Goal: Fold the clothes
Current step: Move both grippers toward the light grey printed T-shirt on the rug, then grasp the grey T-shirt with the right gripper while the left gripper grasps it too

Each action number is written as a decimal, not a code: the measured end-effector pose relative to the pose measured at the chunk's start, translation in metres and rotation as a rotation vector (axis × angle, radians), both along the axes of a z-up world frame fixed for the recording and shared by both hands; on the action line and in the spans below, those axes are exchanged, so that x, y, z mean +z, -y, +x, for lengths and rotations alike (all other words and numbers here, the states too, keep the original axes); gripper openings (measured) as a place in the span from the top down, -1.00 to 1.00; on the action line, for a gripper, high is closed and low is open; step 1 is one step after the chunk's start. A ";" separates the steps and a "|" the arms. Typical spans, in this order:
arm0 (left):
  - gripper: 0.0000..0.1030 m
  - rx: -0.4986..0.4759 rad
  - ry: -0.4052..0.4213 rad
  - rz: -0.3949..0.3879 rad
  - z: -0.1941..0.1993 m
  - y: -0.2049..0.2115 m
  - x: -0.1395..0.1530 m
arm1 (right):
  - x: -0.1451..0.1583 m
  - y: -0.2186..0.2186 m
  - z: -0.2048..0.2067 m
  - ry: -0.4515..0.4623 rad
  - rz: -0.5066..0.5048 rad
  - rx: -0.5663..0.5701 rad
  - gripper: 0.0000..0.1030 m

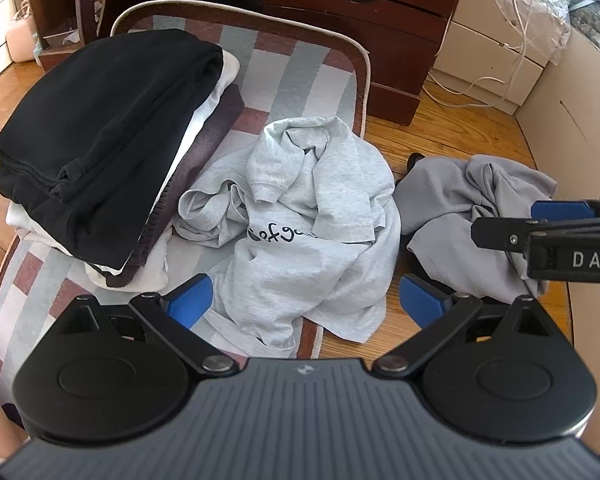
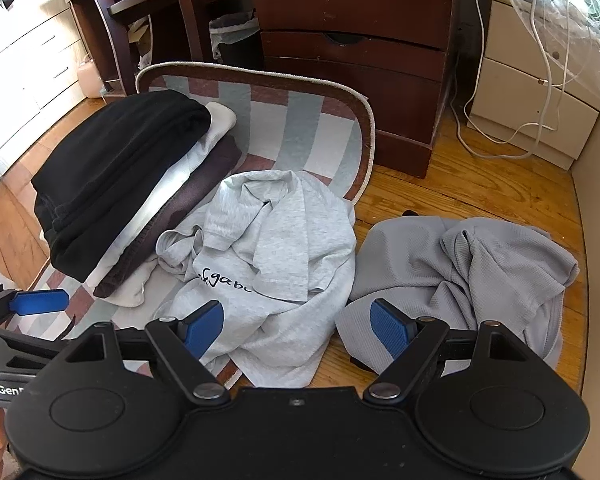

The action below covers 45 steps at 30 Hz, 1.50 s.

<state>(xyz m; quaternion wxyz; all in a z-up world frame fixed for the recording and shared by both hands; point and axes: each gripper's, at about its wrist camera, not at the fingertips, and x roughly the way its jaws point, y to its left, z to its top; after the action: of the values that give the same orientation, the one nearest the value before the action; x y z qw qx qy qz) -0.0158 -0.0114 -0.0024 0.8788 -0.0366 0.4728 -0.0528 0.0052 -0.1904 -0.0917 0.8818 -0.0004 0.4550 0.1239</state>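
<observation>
Two crumpled greys face us, a tee point(image 1: 312, 216) between our spread left gripper point(image 1: 306, 304) and a shirt point(image 2: 460, 276) beyond our equally spread right gripper point(image 2: 296, 326), over mat point(image 1: 300, 76) and floorboards point(image 2: 480, 184).

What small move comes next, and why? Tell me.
Probably lower the left gripper onto the crumpled light grey shirt to grasp an edge. Both grippers' jaws stand open and empty, and the shirt lies unfolded beside the folded stack.
</observation>
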 end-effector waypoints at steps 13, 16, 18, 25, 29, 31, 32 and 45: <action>-0.96 0.015 0.022 0.013 0.001 -0.006 -0.012 | -0.001 0.002 0.001 0.014 0.004 0.004 -0.64; -0.99 0.074 0.059 -0.007 0.006 -0.012 -0.038 | -0.016 0.004 0.005 0.020 0.046 0.036 -0.63; -0.99 0.105 0.064 -0.032 0.010 -0.017 -0.057 | -0.030 0.006 0.008 0.023 0.076 0.060 -0.63; -0.95 0.091 0.103 0.106 0.034 -0.010 -0.114 | -0.081 0.011 0.033 0.055 0.280 0.167 -0.62; -0.91 0.129 0.065 -0.036 0.047 -0.024 -0.138 | -0.099 0.003 0.059 0.107 0.252 0.173 -0.63; -0.75 0.161 0.052 -0.070 0.051 -0.030 -0.148 | -0.107 -0.005 0.075 0.124 0.170 0.193 -0.63; -0.58 0.172 0.041 -0.049 0.055 -0.030 -0.154 | -0.111 -0.006 0.084 0.117 0.153 0.188 -0.62; -0.27 0.157 0.138 -0.150 0.057 -0.044 -0.198 | -0.202 -0.018 0.197 -0.147 0.063 0.147 -0.71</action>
<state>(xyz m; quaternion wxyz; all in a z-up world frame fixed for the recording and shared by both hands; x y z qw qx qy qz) 0.0411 0.0325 -0.2008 0.9055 -0.1356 0.4015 -0.0216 0.2021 -0.1725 -0.2936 0.8342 0.0030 0.5132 0.2019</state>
